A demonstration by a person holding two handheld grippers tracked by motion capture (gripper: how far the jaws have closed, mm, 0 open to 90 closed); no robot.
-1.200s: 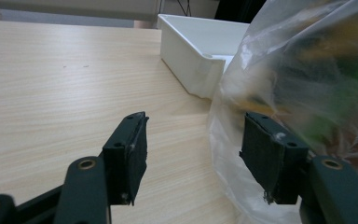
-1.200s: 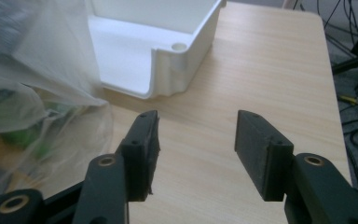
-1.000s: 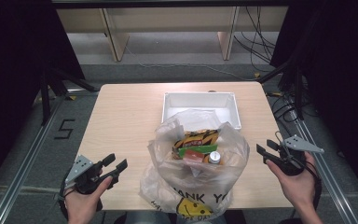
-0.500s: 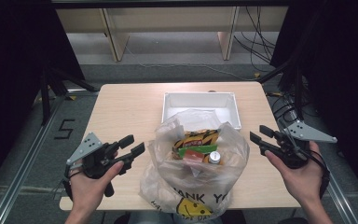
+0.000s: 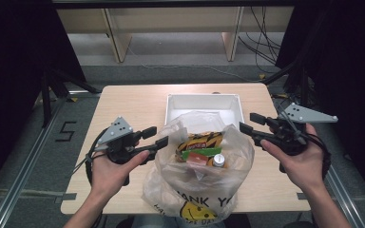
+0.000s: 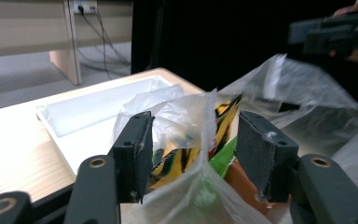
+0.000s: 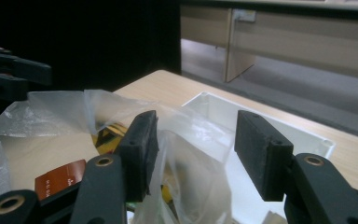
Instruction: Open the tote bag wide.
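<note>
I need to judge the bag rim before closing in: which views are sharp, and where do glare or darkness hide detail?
High view: evenly lit, sharp on the clear plastic bag; both sides fall into black. Left gripper view: the white rectangular tray is blown out by glare, and the film between the left tongs is soft. Right gripper view: bag rim slightly blurred, upper left dark.

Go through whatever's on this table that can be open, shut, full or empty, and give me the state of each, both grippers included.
Clear plastic bag with a smiley print: mouth open, holding snack packets.
White rectangular plastic tray: empty as far as it shows.
Left gripper: open at the bag's left rim, plastic between its jaws, pads not pressing.
Right gripper: open at the bag's right rim, jaws just been opening.
</note>
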